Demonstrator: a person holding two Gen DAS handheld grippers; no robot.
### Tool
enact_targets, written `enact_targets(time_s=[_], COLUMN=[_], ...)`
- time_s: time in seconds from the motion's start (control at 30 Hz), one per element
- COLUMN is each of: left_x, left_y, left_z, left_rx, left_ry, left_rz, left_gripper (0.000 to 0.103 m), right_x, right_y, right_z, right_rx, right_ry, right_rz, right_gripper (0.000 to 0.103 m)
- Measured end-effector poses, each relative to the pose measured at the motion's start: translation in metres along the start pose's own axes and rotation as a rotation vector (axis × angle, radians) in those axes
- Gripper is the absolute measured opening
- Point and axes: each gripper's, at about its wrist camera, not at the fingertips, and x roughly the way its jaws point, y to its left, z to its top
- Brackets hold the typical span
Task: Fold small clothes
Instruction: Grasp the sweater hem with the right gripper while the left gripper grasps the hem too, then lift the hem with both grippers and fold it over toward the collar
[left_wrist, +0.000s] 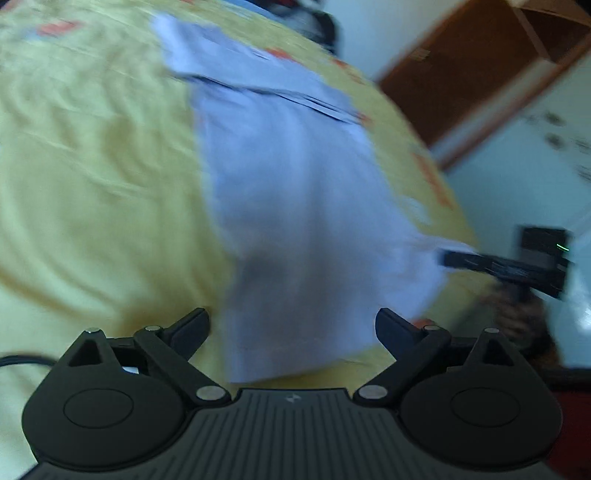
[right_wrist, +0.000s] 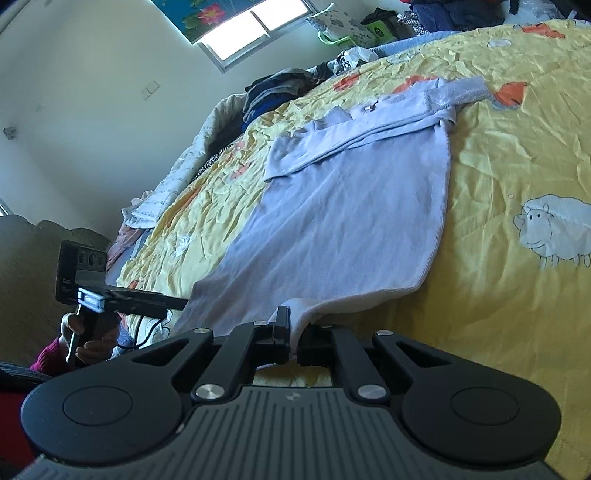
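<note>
A pale lilac shirt (right_wrist: 354, 206) lies spread flat on a bed covered by a yellow sheet (right_wrist: 517, 155) printed with sheep and orange shapes. The shirt's top part, with its sleeves, is already turned over across the body, and its hem lies toward the near edge of the bed. The right hand-held gripper (right_wrist: 293, 339) is clenched on 1 near corner of the hem, a small pinch of cloth bunched between its fingers. The left hand-held gripper (left_wrist: 291, 325) is released, its jaws wide apart with nothing between them; it hovers over the other near corner of the hem, the cloth showing below the gap. The left wrist view is smeared by motion, so whether its fingers touch the cloth cannot be told. In the right wrist view that same gripper appears off to the left, held by a hand (right_wrist: 92, 339) in a magenta sleeve, near the edge of the shirt. Clutter of other clothes lies along the far side of the bed. The likely next step is to catch the second corner and carry the hem up over the body. The risk is that only 1 corner is held: lifting now would drag the shirt askew and wrinkle the fold. A shallow or crooked pinch by the left side could also slip, or catch the sheet beneath.
</note>
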Motion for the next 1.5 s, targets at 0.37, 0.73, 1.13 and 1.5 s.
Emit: enact_targets(time_s=[0.37, 0.73, 1.13, 1.5], left_x=[0.023, -0.010, -0.013, 0.006], left_y=[-0.008, -0.077, -0.070, -0.052], left_z=[0.003, 0.038, 0.083, 0.109], left_rx=[-0.037, 0.197, 0.121, -0.011], left_ry=[0.041, -0.220, -0.447, -0.527], left_rz=[0.042, 0.047, 0.143, 0.320], left_gripper=[0.006, 0.005, 0.005, 0.005], right_x=[0.001, -0.017, -0.018, 0.020], right_y=[-0.001, 0.009, -0.015, -0.017], right_z=[0.000, 0.027, 0.072, 0.091], right_rx=[0.011, -0.033, 0.018, 0.051], right_ry=[-0.005, -0.114, -0.334, -0.466], right_rz=[-0.009, -0.004, -0.077, -0.266], right_gripper=[0.007, 0.006, 0.006, 0.006])
